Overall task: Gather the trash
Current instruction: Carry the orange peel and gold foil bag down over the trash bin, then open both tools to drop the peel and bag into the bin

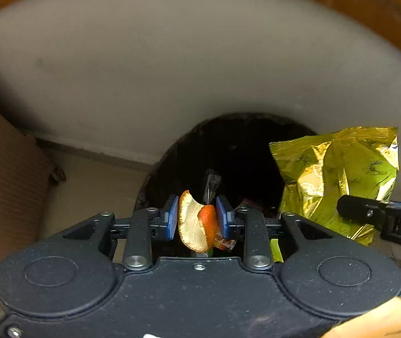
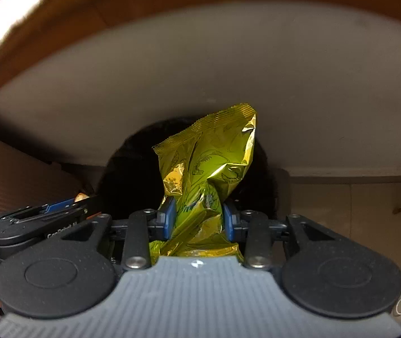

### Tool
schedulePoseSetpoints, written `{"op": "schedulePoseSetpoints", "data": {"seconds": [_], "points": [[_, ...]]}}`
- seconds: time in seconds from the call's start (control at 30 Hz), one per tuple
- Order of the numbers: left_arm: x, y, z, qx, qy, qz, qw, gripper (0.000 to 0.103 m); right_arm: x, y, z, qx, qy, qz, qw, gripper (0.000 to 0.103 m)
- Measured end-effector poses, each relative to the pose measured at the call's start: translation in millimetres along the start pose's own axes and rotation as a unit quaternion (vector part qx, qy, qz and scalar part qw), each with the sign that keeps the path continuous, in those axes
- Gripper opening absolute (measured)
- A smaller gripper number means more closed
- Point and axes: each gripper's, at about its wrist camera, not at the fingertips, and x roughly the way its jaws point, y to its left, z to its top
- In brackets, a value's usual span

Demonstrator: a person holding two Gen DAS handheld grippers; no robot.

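A blurred pale wall [image 1: 172,64] with a wooden edge above it fills the background, a beige floor [image 1: 93,180] runs below, and between them sits the dark round mouth of a black bin [image 1: 237,152], its inside too dark to read. The left gripper [image 1: 197,219] is clenched on a curled piece of orange peel with a white pith side [image 1: 194,222], and a small clear scrap of wrapper [image 1: 211,183] pokes out beyond the pads toward the bin mouth. The right gripper [image 2: 199,219] is clenched low on a crumpled shiny yellow-green foil snack bag [image 2: 208,169], whose sealed top stands far past the pads in front of the opening; in the left view the same bag hangs just right of the peel. The risks are mostly about release. The peel is pinched by its curve, so it may cling to a blue pad [image 1: 172,217] or drop near the rim onto the floor if let go short of the opening. The light, wide bag could catch the bin's edge, or drift sideways and slide off. With both grippers close together, their fingers could also knock each other and shake a piece loose early.
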Motion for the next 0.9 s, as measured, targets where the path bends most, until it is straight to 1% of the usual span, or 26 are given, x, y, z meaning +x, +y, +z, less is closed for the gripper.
{"op": "schedulePoseSetpoints", "data": {"seconds": [0.23, 0.47, 0.53, 0.57, 0.6, 0.63, 0.67, 0.7, 0.77, 0.8, 0.83, 0.9], "points": [[37, -1, -3, 0.006, 0.018, 0.001, 0.9998, 0.027, 43, 4, -7, -0.006, 0.026, 0.000, 1.000, 0.039], [67, -1, -9, 0.003, 0.031, 0.000, 0.9995, 0.029, 66, -4, -7, 0.004, 0.043, -0.003, 0.999, 0.039], [72, -2, -10, 0.005, 0.036, -0.001, 0.9993, 0.035, 71, -6, -13, 0.003, 0.048, -0.002, 0.999, 0.041], [74, -3, -9, 0.004, 0.038, -0.002, 0.9993, 0.038, 75, -6, -14, 0.003, 0.050, -0.001, 0.999, 0.047], [75, -3, -9, 0.001, 0.040, -0.003, 0.9992, 0.046, 78, -9, -15, 0.004, 0.051, -0.003, 0.999, 0.053], [75, -4, -8, -0.005, 0.043, -0.005, 0.9991, 0.057, 77, -9, -16, 0.006, 0.050, -0.003, 0.999, 0.056], [72, -4, -7, -0.013, 0.043, -0.010, 0.9989, 0.062, 79, -8, -16, 0.006, 0.049, -0.004, 0.999, 0.060], [69, -3, -7, -0.020, 0.039, -0.009, 0.9990, 0.066, 76, -7, -17, 0.004, 0.047, -0.004, 0.999, 0.064], [62, -4, -6, -0.022, 0.032, 0.001, 0.9993, 0.072, 72, -7, -19, -0.001, 0.041, -0.009, 0.999, 0.065], [58, -5, -5, -0.020, 0.029, 0.007, 0.9993, 0.078, 69, -7, -18, -0.002, 0.040, -0.010, 0.999, 0.066], [52, -6, -4, -0.020, 0.026, 0.010, 0.9994, 0.081, 65, -6, -18, 0.000, 0.038, -0.010, 0.999, 0.067], [38, -5, 1, -0.020, 0.021, 0.006, 0.9996, 0.081, 54, -5, -15, -0.001, 0.034, -0.009, 0.999, 0.069]]}}
